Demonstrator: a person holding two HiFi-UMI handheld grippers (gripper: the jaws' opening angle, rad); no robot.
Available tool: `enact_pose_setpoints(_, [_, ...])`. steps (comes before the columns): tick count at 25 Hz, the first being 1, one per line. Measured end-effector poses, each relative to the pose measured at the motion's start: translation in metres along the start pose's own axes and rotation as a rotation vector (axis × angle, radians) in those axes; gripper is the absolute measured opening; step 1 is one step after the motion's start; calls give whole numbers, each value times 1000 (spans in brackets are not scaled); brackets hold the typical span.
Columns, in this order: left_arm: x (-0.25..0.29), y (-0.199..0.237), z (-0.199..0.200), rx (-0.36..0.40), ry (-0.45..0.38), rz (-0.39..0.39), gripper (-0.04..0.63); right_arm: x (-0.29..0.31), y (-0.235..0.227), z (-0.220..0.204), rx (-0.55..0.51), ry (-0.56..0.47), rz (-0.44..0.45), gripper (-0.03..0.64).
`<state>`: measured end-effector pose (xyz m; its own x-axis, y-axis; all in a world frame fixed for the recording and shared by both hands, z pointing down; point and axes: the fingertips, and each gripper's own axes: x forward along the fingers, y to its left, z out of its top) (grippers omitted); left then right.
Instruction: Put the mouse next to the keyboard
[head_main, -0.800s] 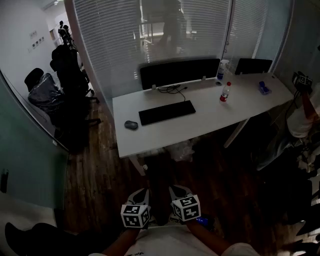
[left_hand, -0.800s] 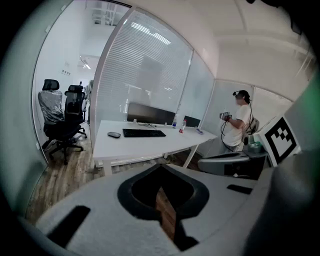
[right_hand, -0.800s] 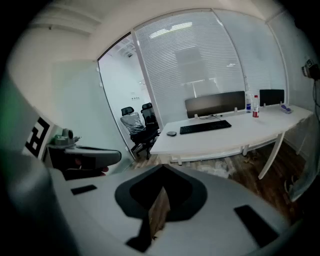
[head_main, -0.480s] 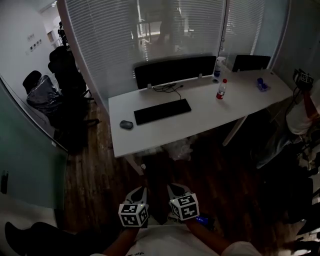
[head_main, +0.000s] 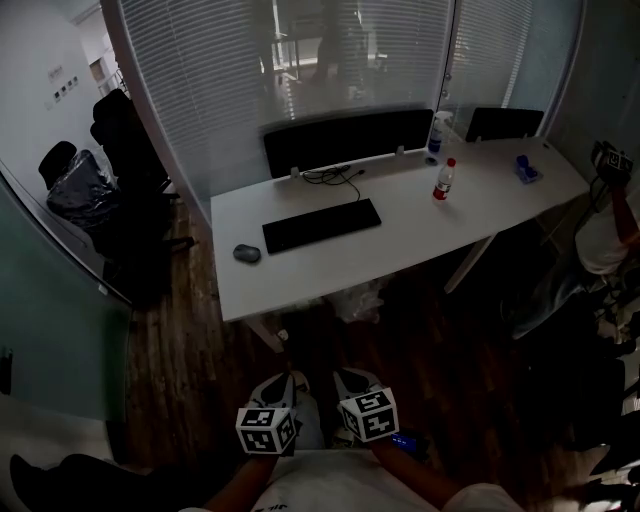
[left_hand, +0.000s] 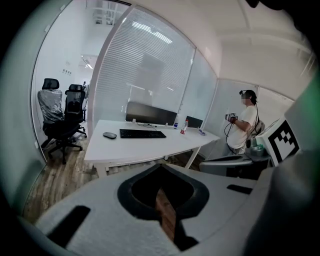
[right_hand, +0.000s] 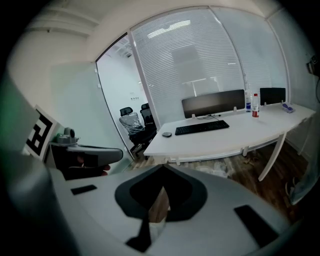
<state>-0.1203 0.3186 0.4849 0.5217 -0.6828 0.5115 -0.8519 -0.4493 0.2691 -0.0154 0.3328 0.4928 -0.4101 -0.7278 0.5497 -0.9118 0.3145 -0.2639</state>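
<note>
A grey mouse (head_main: 247, 254) lies on the white desk (head_main: 400, 250), a short gap to the left of the black keyboard (head_main: 321, 226). Both grippers hang low close to the person's body, over the wooden floor and well short of the desk. The left gripper (head_main: 274, 386) and the right gripper (head_main: 349, 381) are shut with nothing in them. In the left gripper view the mouse (left_hand: 109, 135) and keyboard (left_hand: 142, 133) are far beyond the left gripper (left_hand: 161, 168). The right gripper view shows the mouse (right_hand: 166, 134) and keyboard (right_hand: 202, 127) far past the right gripper (right_hand: 162, 168).
A dark monitor (head_main: 345, 140) stands behind the keyboard, a second one (head_main: 505, 123) at the far right. A red-capped bottle (head_main: 441, 182), a spray bottle (head_main: 436, 133) and a blue object (head_main: 527, 170) are on the desk's right part. Office chairs (head_main: 120, 150) stand left, a person (head_main: 610, 230) right.
The desk has drifted a little left in the head view as the head moved. Both grippers stay low by the body, still shut.
</note>
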Motion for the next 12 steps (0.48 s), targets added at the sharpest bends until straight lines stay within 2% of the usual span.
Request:
enact_pose_setpoints(6, [55,29,31,0,6,-33,5,49,-25,30,13,1,-24,2])
enact_pose_setpoints(12, [119,72,91,17,7,-70,5,116,-54,93,22,-13,-53,2])
